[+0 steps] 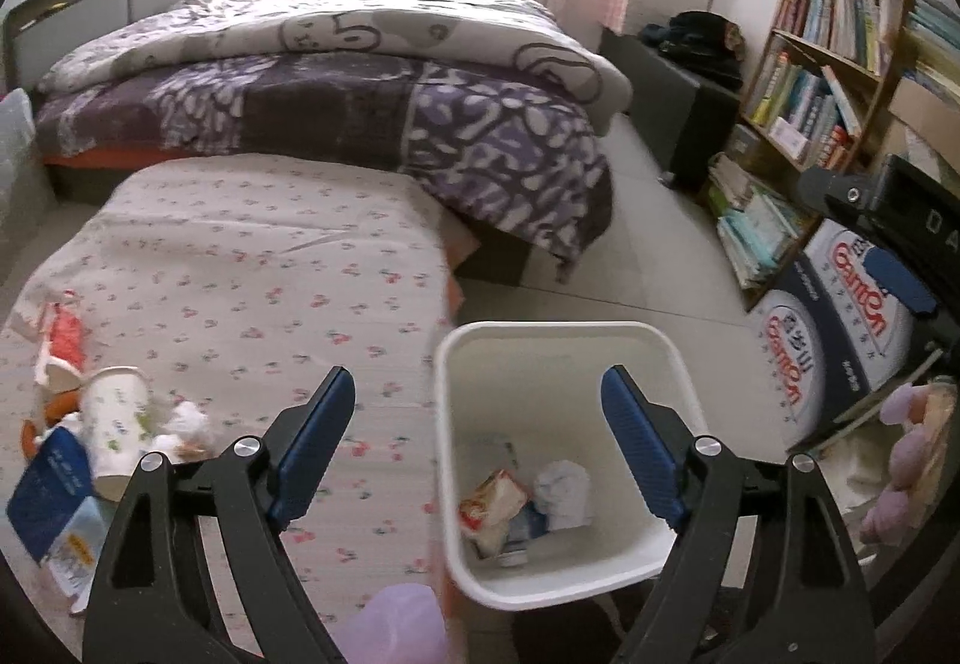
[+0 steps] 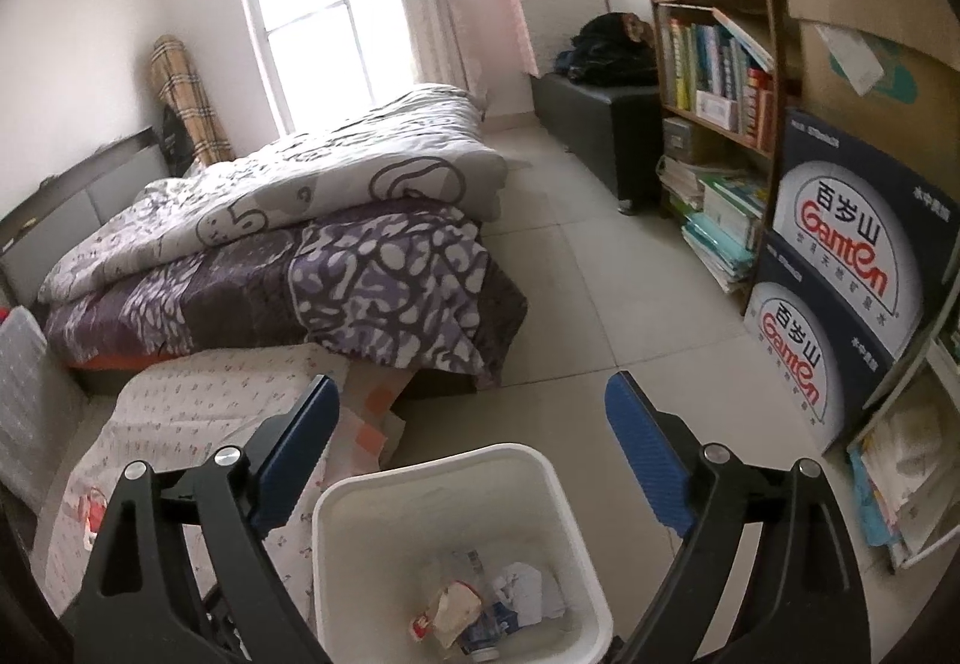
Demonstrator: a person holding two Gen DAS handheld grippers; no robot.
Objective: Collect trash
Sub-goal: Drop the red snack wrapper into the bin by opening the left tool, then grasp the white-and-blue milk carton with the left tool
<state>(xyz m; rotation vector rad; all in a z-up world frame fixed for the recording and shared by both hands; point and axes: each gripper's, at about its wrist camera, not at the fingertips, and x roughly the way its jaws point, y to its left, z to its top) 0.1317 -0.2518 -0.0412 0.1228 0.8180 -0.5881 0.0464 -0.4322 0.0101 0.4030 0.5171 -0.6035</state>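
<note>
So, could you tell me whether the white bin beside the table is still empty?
No, the white bin already holds a crumpled snack wrapper and a wad of white paper at its bottom.

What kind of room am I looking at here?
Most likely a bedroom in someone's home. A bed piled with quilts stands under the window, a bookshelf crammed with books lines the wall, and a white bin sits on the tiled floor beside a cloth-covered table.

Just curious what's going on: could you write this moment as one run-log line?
task: collect trash | left gripper: open, empty | right gripper: open, empty | bin: some trash inside | paper cup: on floral cover
</note>
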